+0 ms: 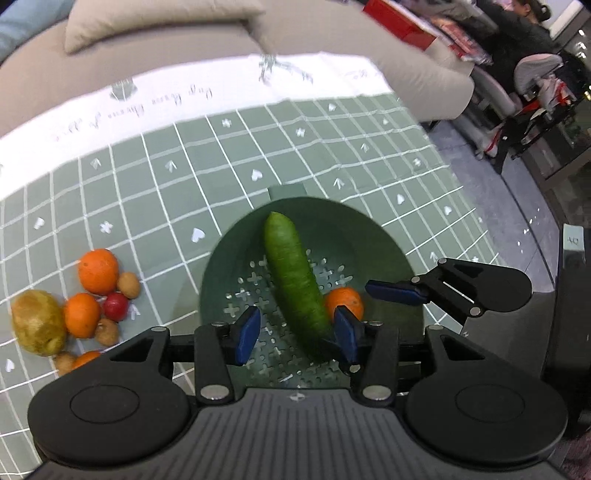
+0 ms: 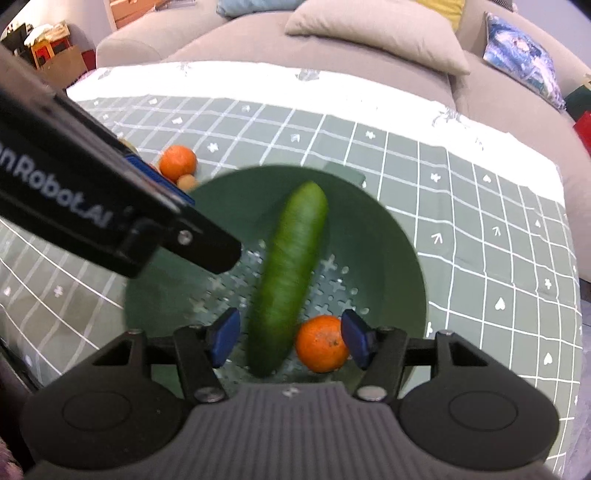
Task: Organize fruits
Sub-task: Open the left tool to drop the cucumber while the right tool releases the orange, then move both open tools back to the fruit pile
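A green perforated bowl [image 1: 369,229] [image 2: 388,236] sits on the checked tablecloth. A green cucumber [image 1: 293,280] [image 2: 288,277] and an orange [image 1: 345,301] [image 2: 321,343] lie in it. My left gripper [image 1: 297,334] is open above the bowl's near side, its fingers on either side of the cucumber's near end. My right gripper [image 2: 290,338] is open above the bowl, with the cucumber's end and the orange between its fingers. On the cloth to the left lies a pile: oranges [image 1: 98,271], a yellow-brown pear [image 1: 37,326], a small red fruit [image 1: 115,306] and small brown fruits [image 1: 128,285].
The green-and-white tablecloth [image 1: 166,177] covers the table; its right edge [image 1: 461,177] drops to the floor. A grey sofa with cushions [image 2: 369,33] stands behind. The right gripper shows in the left wrist view [image 1: 443,288]; the left gripper's body crosses the right wrist view [image 2: 92,192].
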A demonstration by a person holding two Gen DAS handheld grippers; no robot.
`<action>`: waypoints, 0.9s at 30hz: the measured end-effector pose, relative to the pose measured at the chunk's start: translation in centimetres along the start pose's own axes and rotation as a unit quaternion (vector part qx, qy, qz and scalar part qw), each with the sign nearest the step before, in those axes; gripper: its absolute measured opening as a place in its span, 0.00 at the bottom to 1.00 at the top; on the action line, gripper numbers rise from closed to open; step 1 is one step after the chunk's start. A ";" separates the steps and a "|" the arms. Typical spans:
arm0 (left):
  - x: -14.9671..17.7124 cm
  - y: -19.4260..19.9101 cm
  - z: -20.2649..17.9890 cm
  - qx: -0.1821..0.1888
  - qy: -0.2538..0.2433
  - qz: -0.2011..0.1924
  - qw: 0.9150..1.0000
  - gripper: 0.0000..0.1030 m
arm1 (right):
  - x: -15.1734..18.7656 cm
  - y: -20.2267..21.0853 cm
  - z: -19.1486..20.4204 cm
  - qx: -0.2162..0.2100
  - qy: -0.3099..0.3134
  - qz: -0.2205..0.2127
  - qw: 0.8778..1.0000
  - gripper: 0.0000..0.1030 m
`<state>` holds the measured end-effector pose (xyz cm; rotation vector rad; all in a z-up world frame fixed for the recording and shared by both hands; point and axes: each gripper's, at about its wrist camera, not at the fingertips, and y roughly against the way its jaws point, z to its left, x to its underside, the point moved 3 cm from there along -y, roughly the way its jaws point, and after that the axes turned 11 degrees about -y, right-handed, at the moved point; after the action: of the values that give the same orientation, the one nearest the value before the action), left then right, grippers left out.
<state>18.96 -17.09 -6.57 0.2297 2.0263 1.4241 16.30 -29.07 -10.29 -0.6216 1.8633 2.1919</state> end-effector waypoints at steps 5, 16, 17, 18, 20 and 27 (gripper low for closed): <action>2.0 3.6 1.0 -0.014 0.002 -0.039 0.999 0.53 | 0.4 2.2 2.1 -0.011 -0.021 -0.029 0.999 0.58; 9.7 9.0 6.5 -0.099 0.057 -0.107 0.988 0.53 | 0.4 3.9 9.0 -0.046 -0.045 -0.093 0.994 0.67; 10.3 9.3 7.0 -0.104 0.065 -0.112 0.986 0.53 | 0.4 4.0 9.6 -0.050 -0.048 -0.099 0.993 0.67; 11.1 9.6 7.6 -0.107 0.074 -0.118 0.985 0.53 | 0.5 3.9 10.1 -0.052 -0.050 -0.104 0.992 0.66; 12.3 9.9 8.6 -0.113 0.088 -0.128 0.982 0.53 | 0.6 3.9 11.0 -0.055 -0.049 -0.113 0.991 0.61; 15.1 9.6 11.0 -0.122 0.130 -0.135 0.975 0.53 | 1.2 2.1 13.9 -0.053 -0.038 -0.098 0.993 0.58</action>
<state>11.65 2.61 -6.28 -0.3420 1.9661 1.5702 11.75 -16.07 -7.36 -0.6987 1.5852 2.1653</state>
